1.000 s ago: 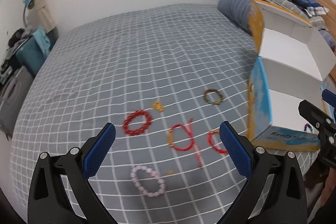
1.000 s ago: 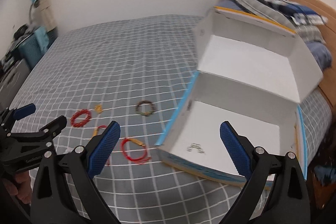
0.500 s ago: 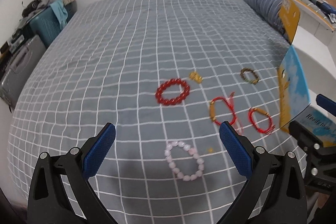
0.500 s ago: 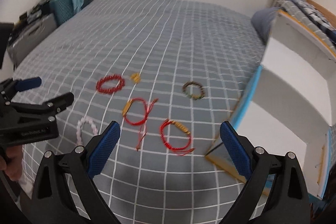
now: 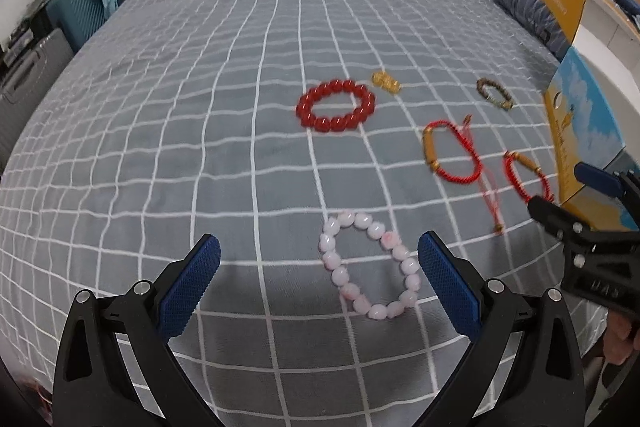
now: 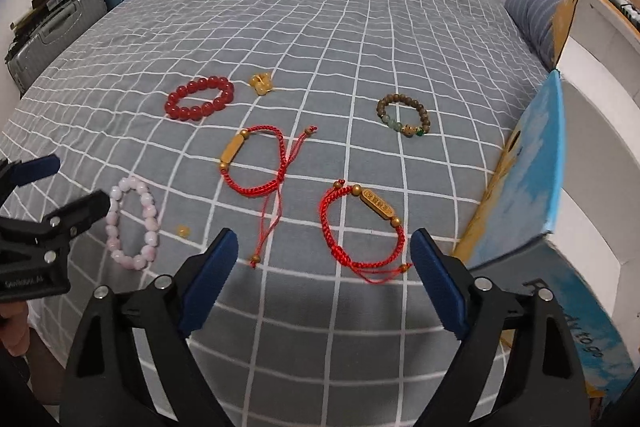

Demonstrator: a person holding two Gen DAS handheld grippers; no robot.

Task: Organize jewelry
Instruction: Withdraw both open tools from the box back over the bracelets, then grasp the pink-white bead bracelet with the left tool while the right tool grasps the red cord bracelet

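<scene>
Approach step: both hand-held grippers hovering over jewelry on the bed.

Left hand-held gripper point(image 5: 319, 267) gaping wide, pink bead bracelet point(image 5: 370, 269) lying between its jaws, untouched. Right hand-held gripper point(image 6: 324, 257) closing, still wide and empty, over red cord bracelet point(image 6: 362, 229). Next: lowering, pinching, carrying to box point(image 6: 524, 187) alongside.

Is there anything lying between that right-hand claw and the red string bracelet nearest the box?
Nothing visible does. The right gripper hangs over bare bedspread, its jaws closing with nothing between them yet, and the red cord bracelet lies just ahead. The open box sits off to the side.
</scene>
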